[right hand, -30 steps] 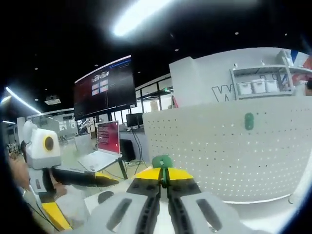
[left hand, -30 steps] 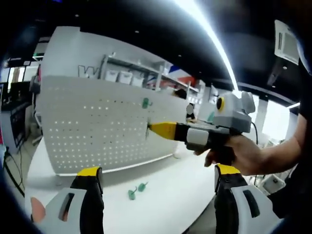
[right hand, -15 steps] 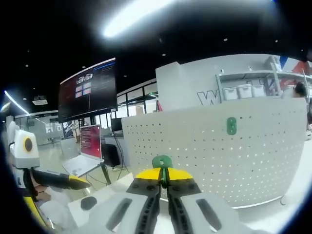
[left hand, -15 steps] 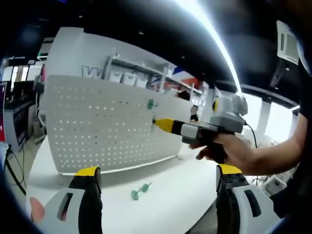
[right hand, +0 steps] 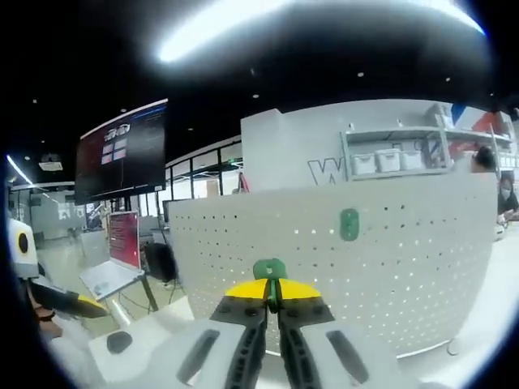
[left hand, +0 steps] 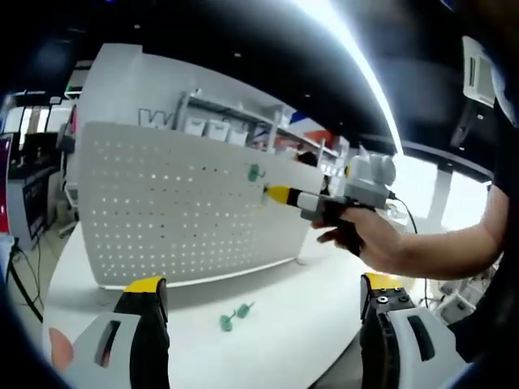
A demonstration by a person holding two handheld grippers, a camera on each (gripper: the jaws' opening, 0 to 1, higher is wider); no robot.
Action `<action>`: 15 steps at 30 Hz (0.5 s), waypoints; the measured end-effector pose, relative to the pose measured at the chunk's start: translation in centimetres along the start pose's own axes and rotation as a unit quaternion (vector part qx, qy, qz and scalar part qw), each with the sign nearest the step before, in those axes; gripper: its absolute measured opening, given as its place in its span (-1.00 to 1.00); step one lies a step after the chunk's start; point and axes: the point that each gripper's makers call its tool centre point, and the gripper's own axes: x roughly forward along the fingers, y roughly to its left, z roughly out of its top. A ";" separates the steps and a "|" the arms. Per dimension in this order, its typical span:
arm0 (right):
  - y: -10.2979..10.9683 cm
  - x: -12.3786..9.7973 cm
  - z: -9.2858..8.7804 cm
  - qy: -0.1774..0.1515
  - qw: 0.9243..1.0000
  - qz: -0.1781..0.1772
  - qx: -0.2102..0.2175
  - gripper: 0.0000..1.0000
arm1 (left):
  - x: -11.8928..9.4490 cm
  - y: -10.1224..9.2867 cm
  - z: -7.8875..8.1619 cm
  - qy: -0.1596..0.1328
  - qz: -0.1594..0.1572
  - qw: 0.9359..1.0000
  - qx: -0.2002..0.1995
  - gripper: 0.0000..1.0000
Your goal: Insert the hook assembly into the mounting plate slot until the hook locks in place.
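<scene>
The right gripper (right hand: 272, 293) pinches a green hook (right hand: 269, 270) between its closed yellow tips, close in front of the white pegboard (right hand: 405, 267), which stands upright on the white table (left hand: 276, 332). Another green hook (right hand: 349, 224) already hangs on the board. The left gripper (left hand: 263, 296) hangs spread and empty above the table, where two more green hooks (left hand: 233, 317) lie near the board's foot.

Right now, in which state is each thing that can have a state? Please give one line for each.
right gripper: shut on a green hook.
green hook: clamped at the jaw tips, not yet in the pegboard.
left gripper: open, holding nothing.
pegboard: upright on the table.
mounted hook: hanging on the pegboard.
spare hooks: lying loose on the table.
</scene>
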 end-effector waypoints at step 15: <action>-5.4 1.1 0.7 -0.006 0.998 -0.056 0.010 -0.98 | 0.4 -0.2 -0.2 -0.002 -0.005 1.000 -0.010 0.98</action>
